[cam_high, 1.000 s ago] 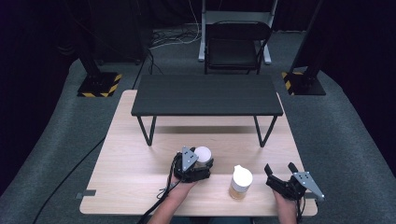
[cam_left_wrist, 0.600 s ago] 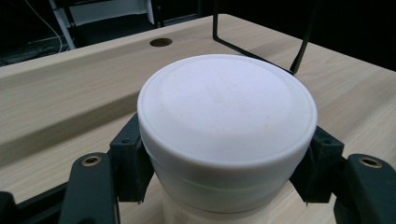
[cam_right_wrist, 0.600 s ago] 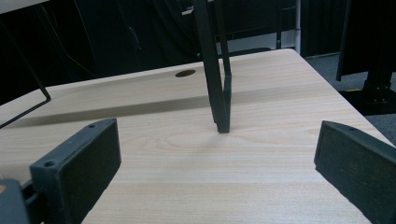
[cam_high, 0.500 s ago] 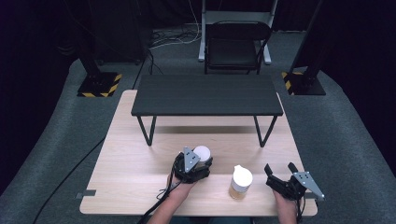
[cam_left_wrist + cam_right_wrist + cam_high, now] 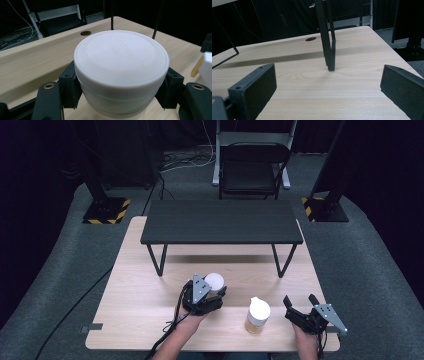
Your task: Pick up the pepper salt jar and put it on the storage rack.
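Note:
A round white jar [image 5: 214, 282] with a broad white lid [image 5: 121, 57] sits between the jaws of my left gripper [image 5: 206, 296], near the middle of the front half of the wooden table [image 5: 135, 295]. That gripper [image 5: 120, 92] is shut on the jar, its black pads pressing the jar's sides just under the lid. A small bottle [image 5: 258, 315] with a white cap and amber contents stands to the right, and its edge [image 5: 203, 67] shows in the left gripper view. My right gripper [image 5: 303, 306] rests near the front right corner, open [image 5: 329, 92] with only bare table between its jaws.
A low black shelf on thin metal legs [image 5: 221, 222] stands across the back half of the table; one leg [image 5: 329, 47] rises straight ahead of the right gripper. A cable hole [image 5: 311, 39] lies in the tabletop. A black chair [image 5: 248, 170] stands beyond the table.
My left gripper has lifted a little with the white jar held in it. The right gripper and the capped bottle have stayed where they were.

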`<state>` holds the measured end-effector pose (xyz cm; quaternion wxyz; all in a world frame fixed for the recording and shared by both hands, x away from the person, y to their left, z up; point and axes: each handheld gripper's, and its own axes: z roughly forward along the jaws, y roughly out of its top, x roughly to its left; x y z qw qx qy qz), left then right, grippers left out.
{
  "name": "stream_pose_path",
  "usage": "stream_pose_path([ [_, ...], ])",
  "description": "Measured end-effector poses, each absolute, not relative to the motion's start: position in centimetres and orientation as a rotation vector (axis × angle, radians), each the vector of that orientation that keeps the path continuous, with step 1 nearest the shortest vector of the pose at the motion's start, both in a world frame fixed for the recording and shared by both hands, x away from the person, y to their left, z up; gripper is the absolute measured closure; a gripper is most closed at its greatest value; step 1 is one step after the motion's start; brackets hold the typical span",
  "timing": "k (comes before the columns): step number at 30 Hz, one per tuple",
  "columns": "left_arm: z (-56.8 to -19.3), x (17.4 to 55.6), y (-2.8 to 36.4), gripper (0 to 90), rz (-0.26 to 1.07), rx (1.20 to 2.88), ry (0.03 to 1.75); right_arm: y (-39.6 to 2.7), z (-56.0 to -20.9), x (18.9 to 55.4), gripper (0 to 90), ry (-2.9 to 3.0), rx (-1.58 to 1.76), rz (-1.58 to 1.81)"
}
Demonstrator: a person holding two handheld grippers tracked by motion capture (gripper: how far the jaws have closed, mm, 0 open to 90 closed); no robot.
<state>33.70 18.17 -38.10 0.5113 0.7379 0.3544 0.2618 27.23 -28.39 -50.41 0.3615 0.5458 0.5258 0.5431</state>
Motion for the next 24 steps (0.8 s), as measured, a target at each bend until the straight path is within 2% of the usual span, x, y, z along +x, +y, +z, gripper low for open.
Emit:
stream_pose_path([
  [10, -33.9, 32.1, 19.6, 33.5, 0.654, 1.763, 0.803, -28.7, -50.2, 27.5, 0.0, 1.377, 1.409, 1.405],
  [24, -31.5, 32.5, 20.1, 33.5, 0.645, 1.751, 0.767, -28.8, -50.3, 27.4, 0.0, 1.373, 1.407, 1.416],
])
